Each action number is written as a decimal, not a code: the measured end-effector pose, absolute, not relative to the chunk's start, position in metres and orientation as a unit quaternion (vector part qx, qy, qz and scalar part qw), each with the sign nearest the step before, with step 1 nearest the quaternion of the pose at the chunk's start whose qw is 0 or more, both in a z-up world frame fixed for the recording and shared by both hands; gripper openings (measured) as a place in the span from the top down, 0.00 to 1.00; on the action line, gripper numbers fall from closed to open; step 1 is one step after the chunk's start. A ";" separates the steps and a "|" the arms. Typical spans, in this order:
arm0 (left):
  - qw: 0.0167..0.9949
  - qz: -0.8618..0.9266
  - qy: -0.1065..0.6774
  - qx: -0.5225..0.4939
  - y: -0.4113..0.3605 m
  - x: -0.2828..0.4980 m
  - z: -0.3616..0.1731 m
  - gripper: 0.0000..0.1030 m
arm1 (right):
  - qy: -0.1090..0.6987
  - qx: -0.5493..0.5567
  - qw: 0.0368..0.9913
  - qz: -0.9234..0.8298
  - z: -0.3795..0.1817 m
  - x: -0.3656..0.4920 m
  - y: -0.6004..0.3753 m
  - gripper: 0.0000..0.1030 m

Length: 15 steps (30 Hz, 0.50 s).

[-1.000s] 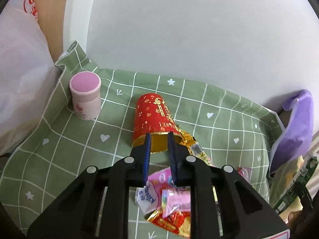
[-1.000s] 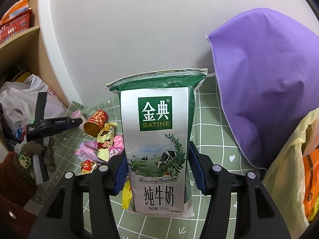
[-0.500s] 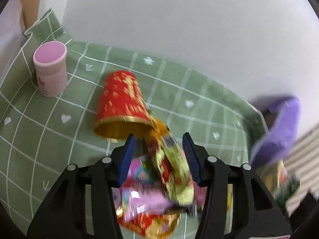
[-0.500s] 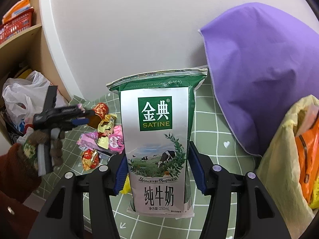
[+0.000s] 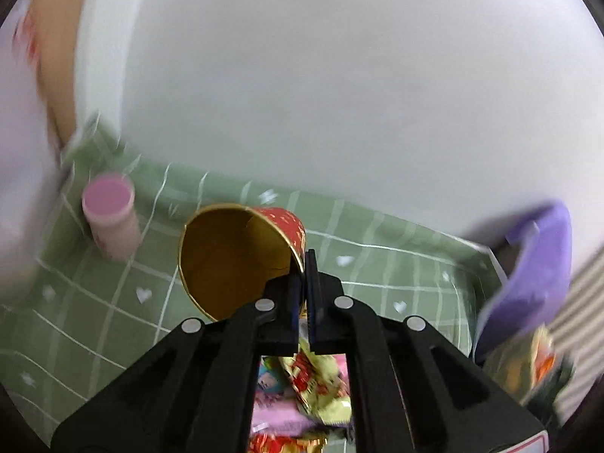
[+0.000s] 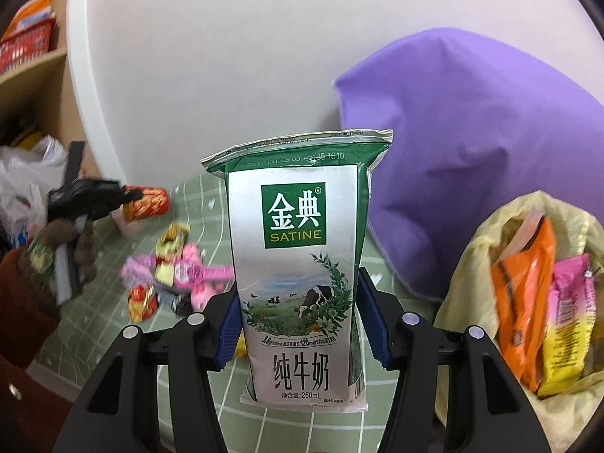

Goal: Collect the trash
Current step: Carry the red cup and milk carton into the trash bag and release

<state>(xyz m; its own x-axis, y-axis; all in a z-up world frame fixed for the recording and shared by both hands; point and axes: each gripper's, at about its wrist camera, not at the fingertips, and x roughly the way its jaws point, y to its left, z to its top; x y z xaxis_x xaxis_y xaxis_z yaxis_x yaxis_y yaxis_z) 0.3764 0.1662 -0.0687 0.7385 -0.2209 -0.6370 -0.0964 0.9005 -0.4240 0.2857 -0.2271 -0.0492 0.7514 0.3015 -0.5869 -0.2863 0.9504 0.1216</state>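
My left gripper [image 5: 305,264] is shut on the rim of a red and gold paper cup [image 5: 238,256] and holds it above the green checked tablecloth [image 5: 377,264], mouth toward the camera. The cup also shows in the right wrist view [image 6: 147,202], held by the left gripper [image 6: 124,198]. My right gripper [image 6: 300,317] is shut on an upright green and white Satine milk carton [image 6: 302,264]. Several candy wrappers [image 6: 173,275] lie on the cloth; they also show in the left wrist view [image 5: 309,389] below the fingers.
A pink cup [image 5: 109,219] stands at the cloth's back left. A yellow bag [image 6: 528,302] with orange and pink wrappers is at the right. A purple cloth [image 6: 472,151] hangs behind it. White plastic bags [image 6: 30,188] and shelves are at the left.
The left gripper closed on the cup's rim and lifted it off the cloth. The right gripper with the carton moved right, bringing the yellow bag into view.
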 end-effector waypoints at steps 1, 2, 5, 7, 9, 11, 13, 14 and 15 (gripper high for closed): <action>0.911 -0.046 0.355 -0.206 0.159 0.372 -0.059 0.97 | 0.311 0.017 0.937 0.157 -0.046 0.286 -0.228 0.49; 0.916 -0.059 0.349 -0.191 0.152 0.368 -0.048 0.97 | 0.303 0.024 0.939 0.160 -0.040 0.287 -0.229 0.49; 0.926 -0.105 0.323 -0.162 0.129 0.355 -0.011 0.97 | 0.279 0.019 0.946 0.162 -0.021 0.288 -0.233 0.49; 0.928 -0.130 0.311 -0.156 0.119 0.349 0.007 0.97 | 0.263 0.008 0.951 0.163 -0.005 0.289 -0.240 0.49; 0.928 -0.162 0.299 -0.153 0.099 0.346 0.026 0.97 | 0.244 -0.001 0.957 0.154 0.012 0.289 -0.250 0.49; 0.925 -0.193 0.289 -0.152 0.078 0.343 0.042 0.97 | 0.217 -0.004 0.966 0.139 0.032 0.284 -0.269 0.49; 0.920 -0.231 0.280 -0.149 0.052 0.340 0.058 0.97 | 0.201 -0.004 0.971 0.127 0.044 0.279 -0.284 0.49; 0.916 -0.251 0.276 -0.144 0.037 0.338 0.065 0.97 | 0.194 -0.006 0.974 0.119 0.050 0.276 -0.294 0.49; 0.913 -0.270 0.274 -0.134 0.019 0.336 0.072 0.97 | 0.186 -0.011 0.976 0.108 0.056 0.272 -0.305 0.49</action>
